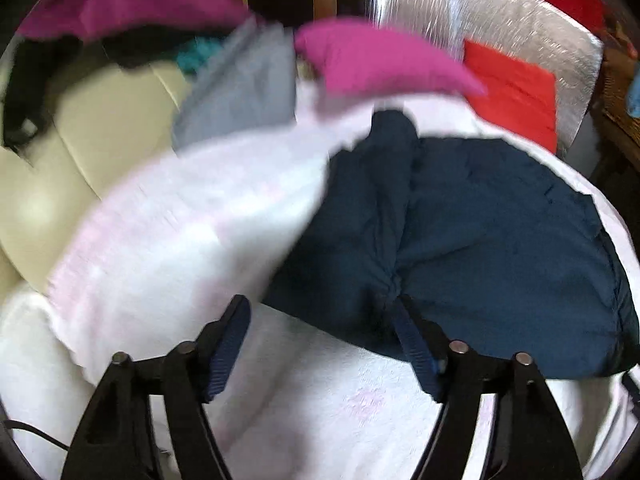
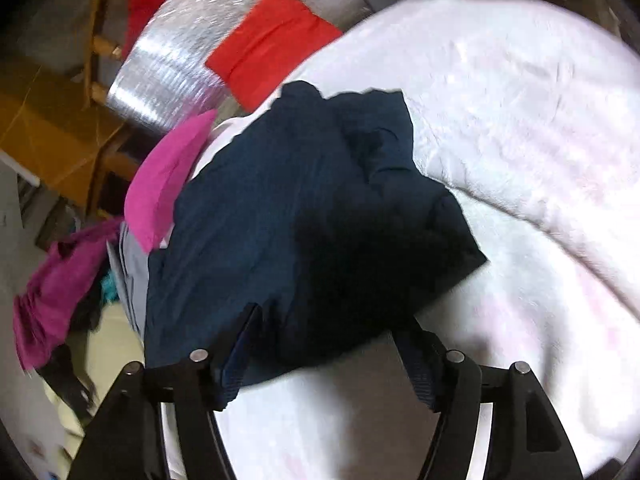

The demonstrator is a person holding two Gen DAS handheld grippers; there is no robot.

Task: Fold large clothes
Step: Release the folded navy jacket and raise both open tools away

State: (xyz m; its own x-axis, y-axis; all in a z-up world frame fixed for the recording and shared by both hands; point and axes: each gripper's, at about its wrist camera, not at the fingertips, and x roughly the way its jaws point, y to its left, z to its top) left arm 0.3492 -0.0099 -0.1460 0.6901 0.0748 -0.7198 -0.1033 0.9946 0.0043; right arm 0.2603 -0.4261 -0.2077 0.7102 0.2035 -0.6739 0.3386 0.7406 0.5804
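From the left wrist, the left gripper [image 1: 320, 312] stands open over the white blanket [image 1: 192, 216]; a pinched bit of the navy garment [image 1: 480, 232] touches its one fingertip [image 1: 404, 304], the other is clear, and the garment lies on the blanket with a blurred pink cloth [image 1: 376, 60], grey cloth [image 1: 244, 88] and red cloth [image 1: 516, 92] beyond it. From the right wrist, the right gripper [image 2: 332, 324] is also open, the navy garment's [image 2: 280, 208] near edge sags between the fingers with its lower part lost in shadow, so contact is unclear, and the blanket [image 2: 520, 120] runs off the frame edge.
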